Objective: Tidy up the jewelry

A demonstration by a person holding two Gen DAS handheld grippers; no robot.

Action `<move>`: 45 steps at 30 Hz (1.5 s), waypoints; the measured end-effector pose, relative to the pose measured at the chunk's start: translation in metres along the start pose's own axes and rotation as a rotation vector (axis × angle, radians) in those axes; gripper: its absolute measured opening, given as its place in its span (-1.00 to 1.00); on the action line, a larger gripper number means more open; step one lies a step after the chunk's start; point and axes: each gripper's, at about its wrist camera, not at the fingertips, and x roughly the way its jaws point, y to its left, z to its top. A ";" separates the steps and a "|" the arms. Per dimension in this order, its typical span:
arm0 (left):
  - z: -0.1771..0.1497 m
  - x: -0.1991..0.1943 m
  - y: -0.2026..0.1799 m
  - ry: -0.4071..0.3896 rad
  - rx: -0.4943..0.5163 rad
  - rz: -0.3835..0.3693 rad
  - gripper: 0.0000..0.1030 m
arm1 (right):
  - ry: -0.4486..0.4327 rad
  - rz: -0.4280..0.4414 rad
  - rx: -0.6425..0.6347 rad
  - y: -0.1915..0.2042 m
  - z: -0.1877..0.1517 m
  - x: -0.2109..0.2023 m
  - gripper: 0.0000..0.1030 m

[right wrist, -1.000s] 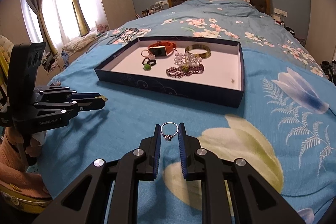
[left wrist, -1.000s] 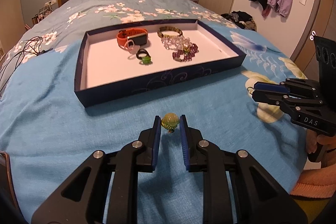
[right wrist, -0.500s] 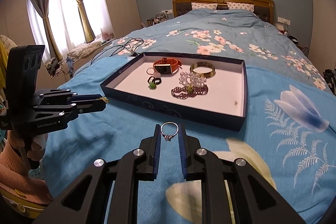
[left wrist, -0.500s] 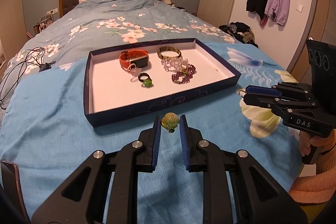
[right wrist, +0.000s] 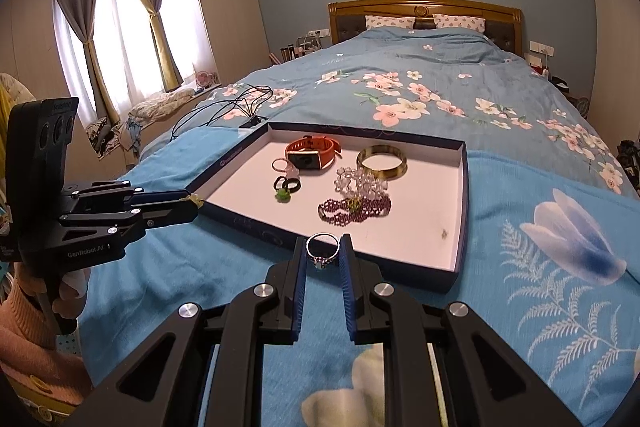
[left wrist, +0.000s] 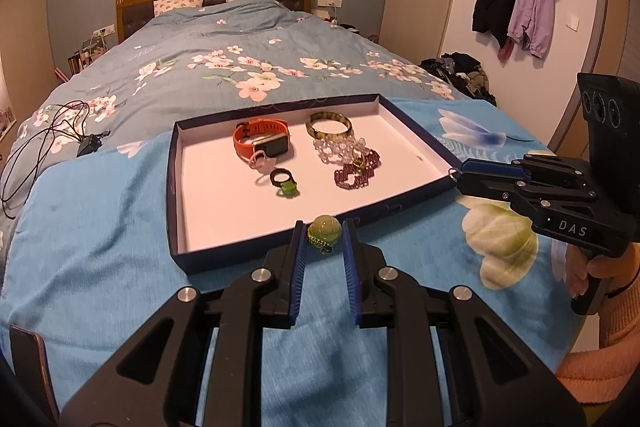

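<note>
In the left wrist view my left gripper (left wrist: 324,233) is shut on a ring with a round pale green stone (left wrist: 326,226), held above the blue blanket just before the tray's near wall. My right gripper (right wrist: 322,243) is shut on a thin silver ring (right wrist: 320,261), also in front of the tray. The dark blue tray (left wrist: 224,257) has a white floor. On it lie an orange watch (left wrist: 262,141), a bangle (left wrist: 329,125), a clear bead bracelet (left wrist: 340,147), a purple bead bracelet (left wrist: 356,174) and small black and green rings (left wrist: 285,183).
The tray (right wrist: 260,227) rests on a flowered blue bedcover. A tangle of black cable (left wrist: 48,131) lies left of it. A dark flat object (left wrist: 28,359) sits at the near left edge. A person's hand in a peach sleeve (left wrist: 608,291) holds the other gripper's handle.
Both grippers have risen and tipped up a little, each still gripping its ring. The tray now sits lower in both views and more of the far wall shows.
</note>
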 end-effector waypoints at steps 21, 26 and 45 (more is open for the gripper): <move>0.023 0.021 0.008 -0.012 -0.014 0.021 -0.64 | -0.015 0.020 -0.013 -0.002 0.025 0.019 -0.72; 0.025 0.025 0.010 -0.012 -0.008 0.030 -0.64 | -0.016 0.027 -0.009 -0.003 0.029 0.023 -0.72; 0.036 0.034 0.018 -0.012 -0.012 0.052 -0.64 | 0.004 0.038 0.023 -0.012 0.038 0.045 -0.72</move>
